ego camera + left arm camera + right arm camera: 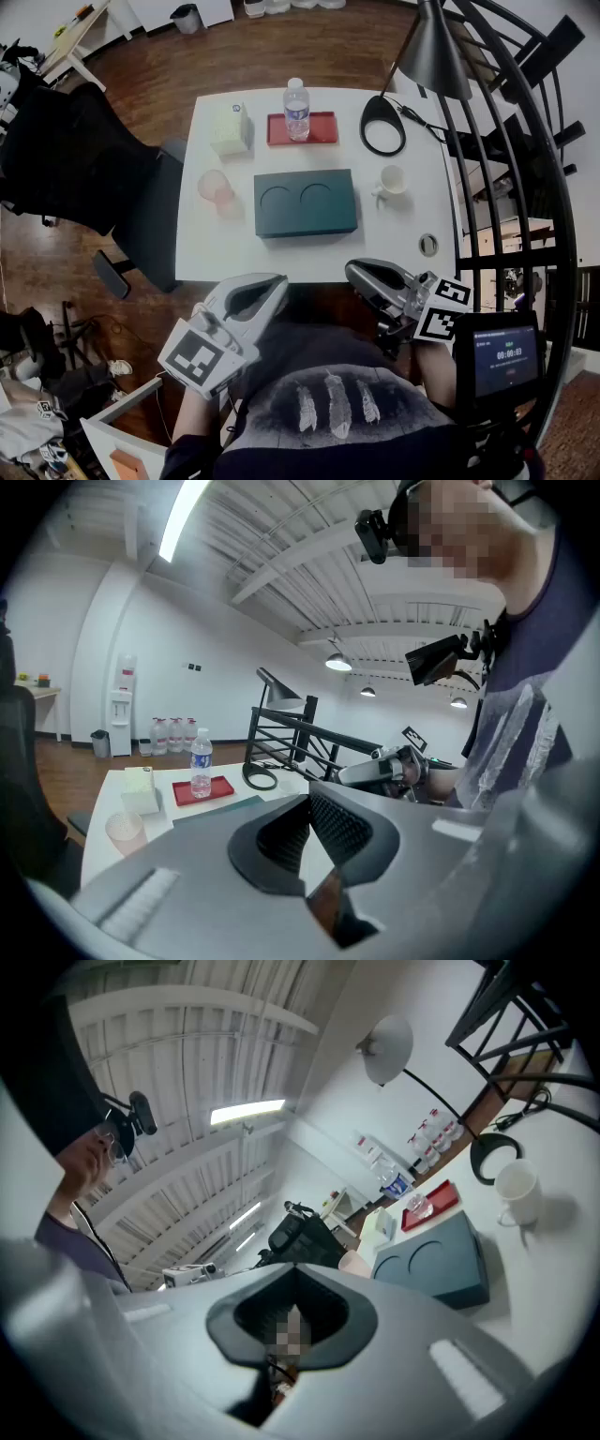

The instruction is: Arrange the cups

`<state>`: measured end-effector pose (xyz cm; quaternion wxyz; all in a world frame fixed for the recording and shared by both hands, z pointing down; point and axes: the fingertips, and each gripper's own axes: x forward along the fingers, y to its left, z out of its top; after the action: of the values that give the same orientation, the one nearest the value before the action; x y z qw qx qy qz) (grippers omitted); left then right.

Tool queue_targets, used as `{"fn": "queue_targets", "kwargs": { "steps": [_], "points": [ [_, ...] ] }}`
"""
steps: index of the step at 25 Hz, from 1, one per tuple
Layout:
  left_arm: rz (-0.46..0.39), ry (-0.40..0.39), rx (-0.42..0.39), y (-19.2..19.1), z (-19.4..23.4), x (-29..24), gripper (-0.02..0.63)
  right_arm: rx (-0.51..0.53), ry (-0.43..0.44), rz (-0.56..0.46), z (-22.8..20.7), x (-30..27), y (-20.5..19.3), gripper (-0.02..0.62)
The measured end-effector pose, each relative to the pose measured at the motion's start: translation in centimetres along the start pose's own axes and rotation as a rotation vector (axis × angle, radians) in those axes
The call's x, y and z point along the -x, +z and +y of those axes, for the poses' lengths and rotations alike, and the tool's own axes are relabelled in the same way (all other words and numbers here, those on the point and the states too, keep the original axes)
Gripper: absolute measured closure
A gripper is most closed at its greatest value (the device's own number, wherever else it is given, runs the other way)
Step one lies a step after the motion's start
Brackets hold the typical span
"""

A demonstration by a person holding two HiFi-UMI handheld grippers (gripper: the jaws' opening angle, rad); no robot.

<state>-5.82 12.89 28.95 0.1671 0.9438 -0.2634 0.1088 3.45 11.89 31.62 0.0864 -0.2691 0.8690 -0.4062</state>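
A translucent pink cup (216,187) stands at the table's left, and a white mug (392,180) at its right. Between them lies a dark teal holder (305,202) with two round recesses, both empty. My left gripper (272,283) and right gripper (356,273) hang below the table's front edge, close to the person's body, both shut with nothing between the jaws. The left gripper view shows the pink cup (125,829) and the right gripper (375,771). From the right gripper (295,1321) I see the mug (516,1190), the holder (436,1260) and the pink cup (356,1262).
On the white table (412,239), a red tray (323,128) with a water bottle (296,110) sits at the back, beside a pale box (230,128). A black lamp base (382,125) stands back right under its shade (433,61). An office chair (103,178) is left, a black railing (525,150) right.
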Motion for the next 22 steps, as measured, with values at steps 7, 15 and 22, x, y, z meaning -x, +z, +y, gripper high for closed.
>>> {"fn": "queue_targets", "kwargs": {
  "steps": [7, 15, 22],
  "points": [
    [0.023, -0.017, -0.023, 0.2, 7.5, -0.2, 0.591, 0.222, -0.092, 0.096, -3.7, -5.7, 1.3, 0.592],
    [0.149, 0.075, -0.121, -2.0, 15.1, -4.0, 0.582, 0.430, -0.176, 0.234, -10.9, -8.1, 2.4, 0.592],
    [0.281, 0.355, -0.020, -4.5, 25.1, -1.0, 0.384, 0.462, -0.177, 0.303, -14.7, -9.7, 4.0, 0.593]
  ]
}}
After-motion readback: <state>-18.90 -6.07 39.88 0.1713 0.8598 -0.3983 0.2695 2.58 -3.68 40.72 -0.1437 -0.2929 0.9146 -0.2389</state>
